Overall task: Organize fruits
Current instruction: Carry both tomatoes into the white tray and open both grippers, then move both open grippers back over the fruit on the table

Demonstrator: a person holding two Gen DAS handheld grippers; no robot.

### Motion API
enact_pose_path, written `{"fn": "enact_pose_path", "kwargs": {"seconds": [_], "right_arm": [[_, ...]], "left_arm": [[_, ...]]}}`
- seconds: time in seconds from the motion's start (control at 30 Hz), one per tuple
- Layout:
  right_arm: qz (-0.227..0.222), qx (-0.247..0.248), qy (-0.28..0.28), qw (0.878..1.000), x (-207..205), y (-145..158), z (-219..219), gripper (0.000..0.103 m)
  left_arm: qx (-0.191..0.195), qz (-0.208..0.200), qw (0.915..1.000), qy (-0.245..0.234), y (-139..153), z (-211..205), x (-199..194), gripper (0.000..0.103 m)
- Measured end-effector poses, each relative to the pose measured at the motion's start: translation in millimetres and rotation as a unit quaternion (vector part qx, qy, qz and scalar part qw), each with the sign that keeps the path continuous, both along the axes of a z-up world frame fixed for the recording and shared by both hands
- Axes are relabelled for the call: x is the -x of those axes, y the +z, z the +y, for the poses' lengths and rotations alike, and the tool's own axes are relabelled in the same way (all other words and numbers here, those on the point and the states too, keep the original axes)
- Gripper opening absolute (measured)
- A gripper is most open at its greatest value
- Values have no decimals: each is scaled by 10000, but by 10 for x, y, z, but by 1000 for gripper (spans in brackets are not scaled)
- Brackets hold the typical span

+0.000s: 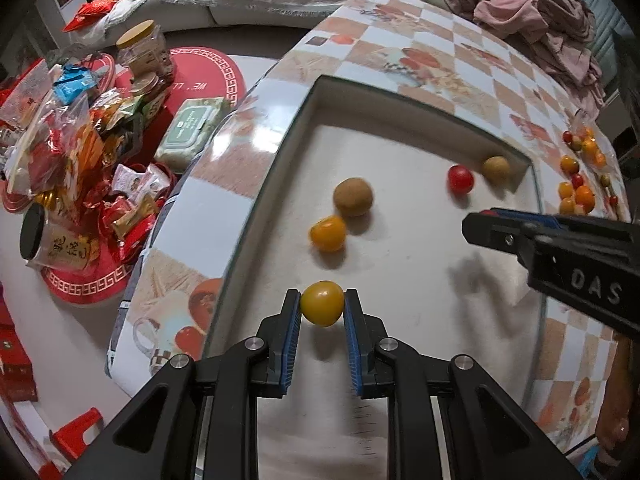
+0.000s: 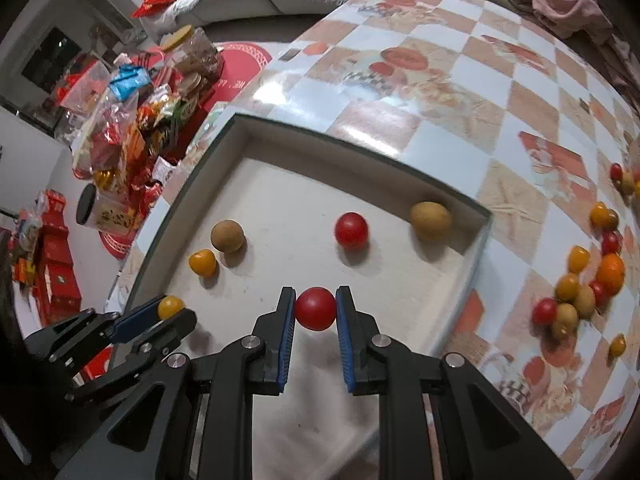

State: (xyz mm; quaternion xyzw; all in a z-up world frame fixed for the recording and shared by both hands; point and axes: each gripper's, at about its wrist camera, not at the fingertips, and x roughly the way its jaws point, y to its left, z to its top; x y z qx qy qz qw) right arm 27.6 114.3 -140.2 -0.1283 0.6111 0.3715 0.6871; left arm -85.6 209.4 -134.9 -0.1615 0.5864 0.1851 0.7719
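Observation:
A shallow white tray point(image 1: 400, 144) point(image 2: 476, 248) lies on the checkered table. In it are a yellow tomato point(image 1: 327, 233) point(image 2: 203, 263), a brown fruit point(image 1: 353, 196) point(image 2: 227, 235), a red tomato point(image 1: 460, 178) point(image 2: 351, 230) and a second brown fruit point(image 1: 496, 168) point(image 2: 431, 220). My left gripper point(image 1: 322, 305) point(image 2: 168, 312) is shut on a yellow tomato point(image 1: 322, 303) point(image 2: 170, 306) above the tray's near part. My right gripper point(image 2: 315, 309) point(image 1: 486, 224) is shut on a red tomato point(image 2: 315, 308) above the tray.
A loose pile of small red, yellow and orange fruits point(image 2: 584, 288) point(image 1: 580, 172) lies on the table right of the tray. Snack bags and jars point(image 1: 80, 140) crowd the floor on the left. A sofa with pink clothes point(image 1: 532, 12) is behind the table.

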Motion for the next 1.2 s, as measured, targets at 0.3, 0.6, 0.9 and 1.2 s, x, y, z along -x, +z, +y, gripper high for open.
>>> {"fn": "enact_pose_path", "kwargs": {"seconds": [0.3,0.6,0.9,1.2], "right_arm": [[-150,268,170,9994,-9,-187,195,22],[-328,361,301,9984,26,-212,213,22],[-253,315,295,9987,9,-214,211,32],[-147,218,206,9994,38,-159,137,83]], "left_arm": [[35,107,9999,6,-101,8,37,23],[-65,194,9998,-53,-132,-29,31,23],[-301,197,9994,9,-76,-52,46,66],[-271,281,9992,-52,-47,-78,60,66]]}}
